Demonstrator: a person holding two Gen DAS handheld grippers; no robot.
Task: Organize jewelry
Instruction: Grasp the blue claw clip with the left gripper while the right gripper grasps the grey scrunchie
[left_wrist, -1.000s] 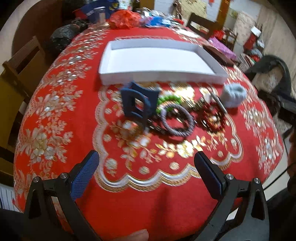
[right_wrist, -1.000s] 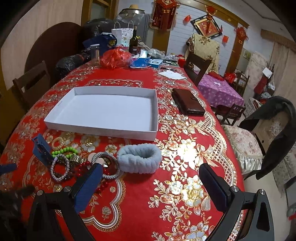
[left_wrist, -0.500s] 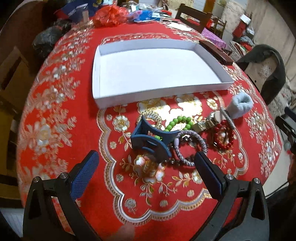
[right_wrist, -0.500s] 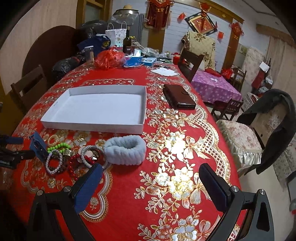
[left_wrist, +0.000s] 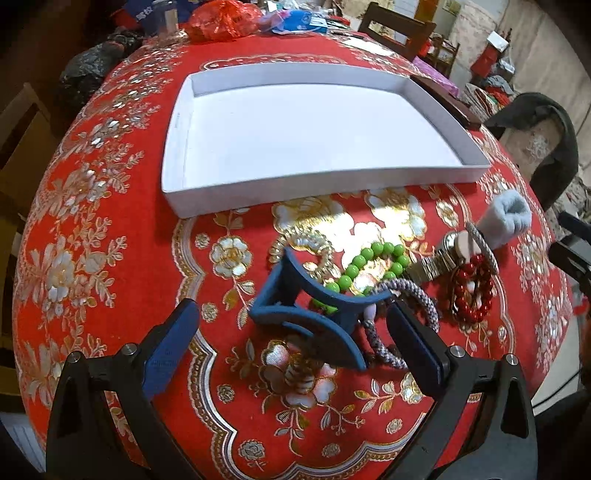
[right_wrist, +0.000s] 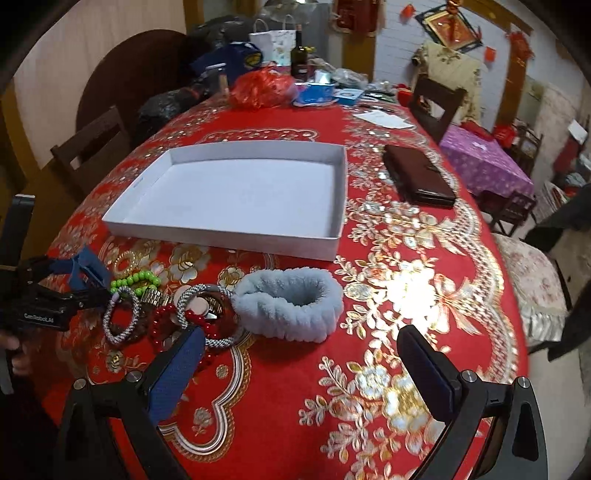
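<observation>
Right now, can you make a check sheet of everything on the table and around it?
Surface: red tablecloth with gold flowers.
Job's things: white tray with nothing in it; blue hair claw, green bead bracelet, red bead bracelet, fluffy blue band lie in front of it.
Clutter: brown wallet, red bag, wine bottle.
Grippers: left gripper open around the claw, not closed on it; right gripper open, holding nothing.
Cables: nothing seen.
Surroundings: wooden chairs, purple-covered table.
</observation>
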